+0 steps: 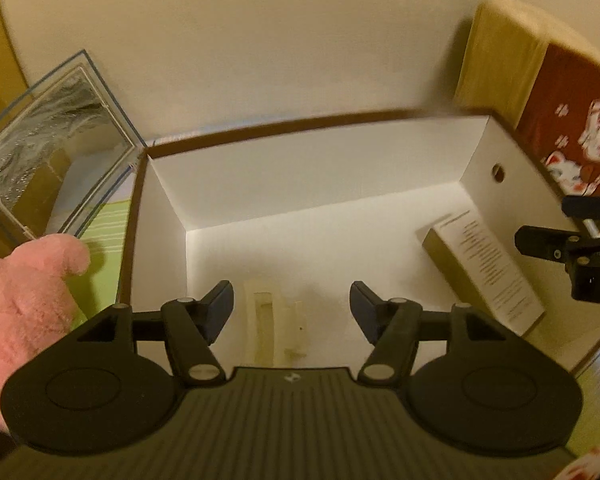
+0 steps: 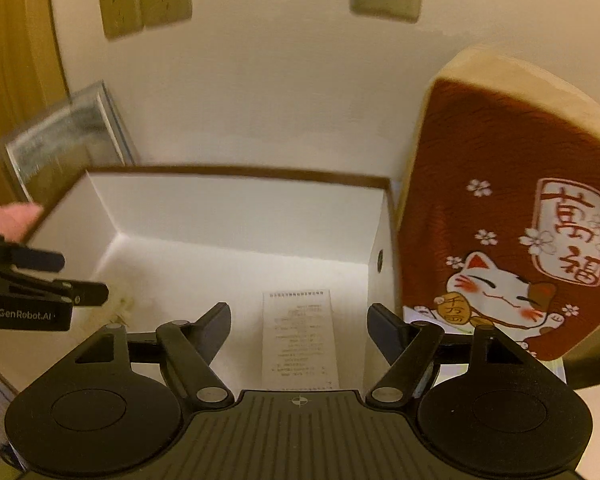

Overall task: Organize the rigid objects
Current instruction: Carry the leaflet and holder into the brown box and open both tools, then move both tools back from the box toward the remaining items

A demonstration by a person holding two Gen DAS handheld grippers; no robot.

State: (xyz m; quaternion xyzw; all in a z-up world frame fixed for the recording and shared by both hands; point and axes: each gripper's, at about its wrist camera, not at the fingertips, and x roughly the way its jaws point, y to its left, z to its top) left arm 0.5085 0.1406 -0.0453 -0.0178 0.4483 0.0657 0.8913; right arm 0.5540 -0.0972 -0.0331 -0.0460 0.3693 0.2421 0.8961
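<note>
An open white box (image 1: 320,168) with a brown rim lies in front of both grippers. On its floor lies a cream plastic clip-like piece (image 1: 274,322) and a long carton with printed text (image 1: 486,270). My left gripper (image 1: 292,306) is open and empty, hovering over the cream piece. My right gripper (image 2: 299,330) is open and empty above the printed carton (image 2: 298,338). The left gripper also shows at the left edge of the right wrist view (image 2: 60,276), and the right gripper at the right edge of the left wrist view (image 1: 540,236).
A clear plastic case (image 1: 56,148) leans on the wall left of the box. A red lucky-cat cushion (image 2: 512,216) stands right of it. A pink plush (image 1: 24,304) and a green striped mat (image 1: 104,232) are at left. Wall sockets (image 2: 146,4) are above.
</note>
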